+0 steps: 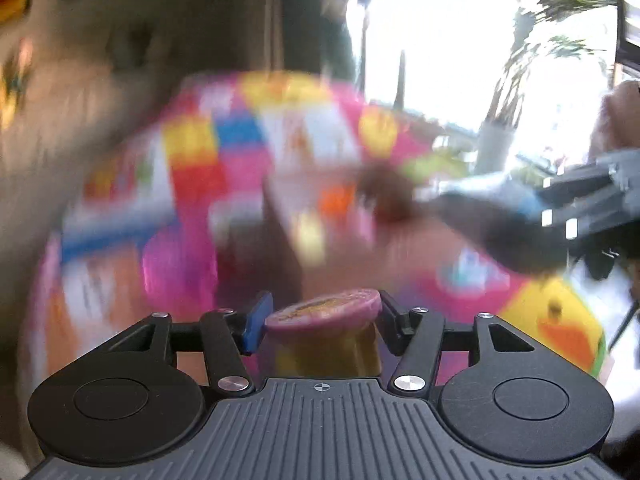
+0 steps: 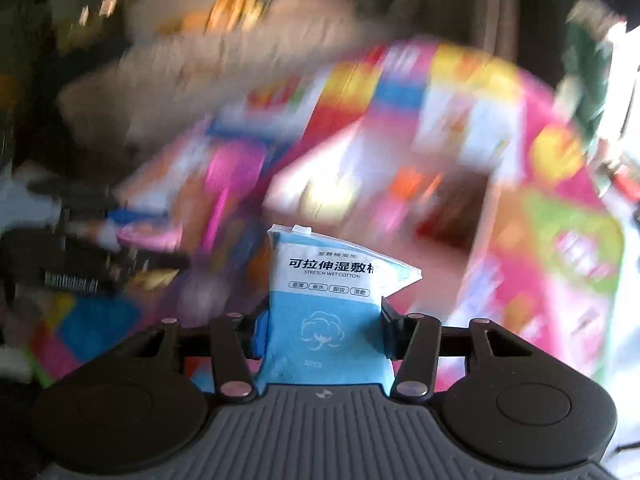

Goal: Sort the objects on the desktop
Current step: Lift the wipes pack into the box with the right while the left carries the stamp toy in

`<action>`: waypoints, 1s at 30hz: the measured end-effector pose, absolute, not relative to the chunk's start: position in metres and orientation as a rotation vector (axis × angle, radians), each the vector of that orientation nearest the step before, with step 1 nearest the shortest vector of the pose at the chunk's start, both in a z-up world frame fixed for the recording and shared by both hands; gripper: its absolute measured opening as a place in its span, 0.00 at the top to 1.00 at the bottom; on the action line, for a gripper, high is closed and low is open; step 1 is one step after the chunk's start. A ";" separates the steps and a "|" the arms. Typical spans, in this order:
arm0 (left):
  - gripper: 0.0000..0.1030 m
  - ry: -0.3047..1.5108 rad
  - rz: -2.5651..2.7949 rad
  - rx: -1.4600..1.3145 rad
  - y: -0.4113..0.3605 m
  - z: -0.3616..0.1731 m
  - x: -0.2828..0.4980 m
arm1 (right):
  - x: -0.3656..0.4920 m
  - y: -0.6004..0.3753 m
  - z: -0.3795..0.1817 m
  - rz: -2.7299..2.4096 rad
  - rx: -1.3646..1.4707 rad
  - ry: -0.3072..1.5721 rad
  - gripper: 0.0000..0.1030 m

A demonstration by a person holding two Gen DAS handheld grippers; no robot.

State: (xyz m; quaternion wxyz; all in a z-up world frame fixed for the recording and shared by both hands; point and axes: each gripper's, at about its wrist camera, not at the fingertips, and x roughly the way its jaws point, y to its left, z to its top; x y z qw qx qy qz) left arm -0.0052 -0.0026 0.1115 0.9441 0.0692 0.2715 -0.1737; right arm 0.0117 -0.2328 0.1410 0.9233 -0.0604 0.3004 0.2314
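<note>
While both views are heavily smeared, each gripper is seen clenched on its own load. Between the fingers of the left gripper (image 1: pixel 324 320) a small jar (image 1: pixel 326 342) is held: a pink lid above a yellowish body, with the blue pad pressed against the lid's left edge and the black finger against its right. The jar is judged rigid and fairly light, but its lid rim is smooth and round, so slipping or twisting is possible; a hold lower, on the body, would probably be surer than one at the lid.

Between the fingers of the right gripper (image 2: pixel 322 330) a blue pouch (image 2: pixel 328 312) of wet cotton is pinched across its lower half, its printed top standing up ahead of the fingers with one corner creased to the right. It is judged soft, light and slick-skinned; a pinch across the filled middle is favoured, since the flat sealed edge would fold.

Ahead of both tools a bright mat (image 2: pixel 560 272) is spread, and a brownish box (image 1: pixel 280 216) is made out on it, too blurred for its contents to be told.
</note>
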 end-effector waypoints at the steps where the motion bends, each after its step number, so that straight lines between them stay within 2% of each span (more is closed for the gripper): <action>1: 0.41 0.498 -0.353 0.176 -0.009 0.127 0.002 | 0.015 -0.239 0.161 0.451 -0.107 0.558 0.51; 4: 0.41 0.371 -0.346 0.228 -0.026 0.158 0.032 | 0.031 -0.249 0.204 0.384 -0.110 0.411 0.51; 7: 0.41 0.361 -0.345 0.222 -0.041 0.160 0.072 | 0.060 -0.249 0.216 0.348 -0.118 0.387 0.51; 15: 0.41 0.467 -0.399 0.216 -0.069 0.092 0.179 | 0.134 -0.246 0.167 0.328 -0.091 0.531 0.51; 17: 0.35 0.518 -0.402 0.186 -0.063 0.081 0.189 | 0.146 -0.247 0.154 0.312 -0.087 0.562 0.51; 19: 0.19 0.521 -0.390 0.134 -0.050 0.079 0.183 | 0.159 -0.248 0.144 0.303 -0.083 0.589 0.51; 20: 0.17 0.521 -0.372 0.113 -0.043 0.080 0.176 | 0.164 -0.247 0.138 0.301 -0.083 0.605 0.51; 30: 0.08 0.541 -0.196 0.041 0.020 0.079 0.097 | 0.185 -0.218 0.077 0.378 -0.052 0.773 0.50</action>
